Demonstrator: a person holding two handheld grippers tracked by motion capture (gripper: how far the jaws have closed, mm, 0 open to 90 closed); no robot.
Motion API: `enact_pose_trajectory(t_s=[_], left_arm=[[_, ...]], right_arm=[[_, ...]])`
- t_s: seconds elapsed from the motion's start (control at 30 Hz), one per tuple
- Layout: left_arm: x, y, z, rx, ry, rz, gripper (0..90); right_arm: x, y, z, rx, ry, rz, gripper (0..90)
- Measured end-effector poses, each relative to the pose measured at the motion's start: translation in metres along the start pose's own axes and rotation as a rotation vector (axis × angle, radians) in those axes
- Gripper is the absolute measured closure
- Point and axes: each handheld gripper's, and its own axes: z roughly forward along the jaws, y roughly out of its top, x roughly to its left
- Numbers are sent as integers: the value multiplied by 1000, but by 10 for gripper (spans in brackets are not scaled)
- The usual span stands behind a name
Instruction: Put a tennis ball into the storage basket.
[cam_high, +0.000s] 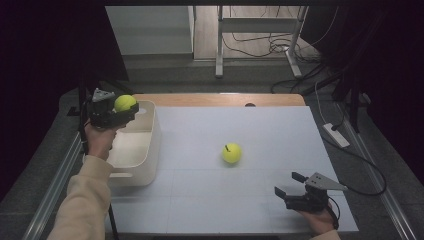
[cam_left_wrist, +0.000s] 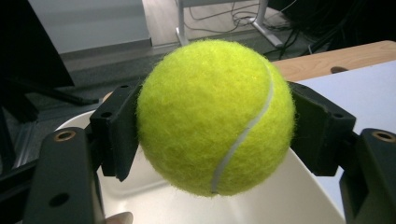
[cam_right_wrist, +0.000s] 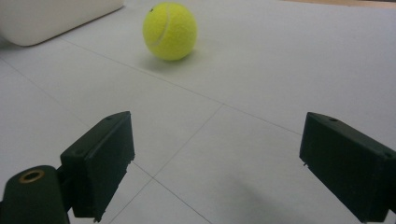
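Note:
My left gripper (cam_high: 124, 106) is shut on a yellow tennis ball (cam_high: 125, 103) and holds it above the far end of a white bin (cam_high: 148, 150) at the table's left. In the left gripper view the ball (cam_left_wrist: 215, 116) sits pressed between both black pads, with the bin (cam_left_wrist: 289, 200) below it. A second tennis ball (cam_high: 232, 153) lies on the white table surface near the middle. My right gripper (cam_high: 290, 184) rests open at the front right, nothing between its fingers. In the right gripper view (cam_right_wrist: 215, 163) that ball (cam_right_wrist: 169, 31) lies ahead and to the left.
The white bin (cam_right_wrist: 51, 18) stands left of the loose ball. A wooden strip (cam_high: 220, 99) runs along the table's far edge. Cables (cam_high: 350, 150) trail along the floor at the right, and a metal frame (cam_high: 260, 35) stands beyond the table.

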Motion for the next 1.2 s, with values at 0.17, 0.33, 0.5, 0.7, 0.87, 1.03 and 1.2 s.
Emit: enact_pose_trajectory(t_s=[0.17,0.33,0.5,0.7,0.87,1.03,1.2], left_arm=[[8,-1,4,12,14,-29,265],[15,-2,8,33,32,-45,265],[19,-3,10,40,53,-56,265],[21,-4,12,52,68,-55,264],[21,-5,14,59,77,-48,263],[22,-5,19,106,70,-78,158],[20,-5,15,92,21,-77,124]], right_arm=[[0,0,0,0,0,0,100],[0,0,0,1,0,0,100],[0,0,0,1,-1,-2,100],[0,0,0,2,0,-1,100],[0,0,0,2,0,-1,100],[0,0,0,3,1,-3,100],[-1,-1,0,1,2,-1,100]])
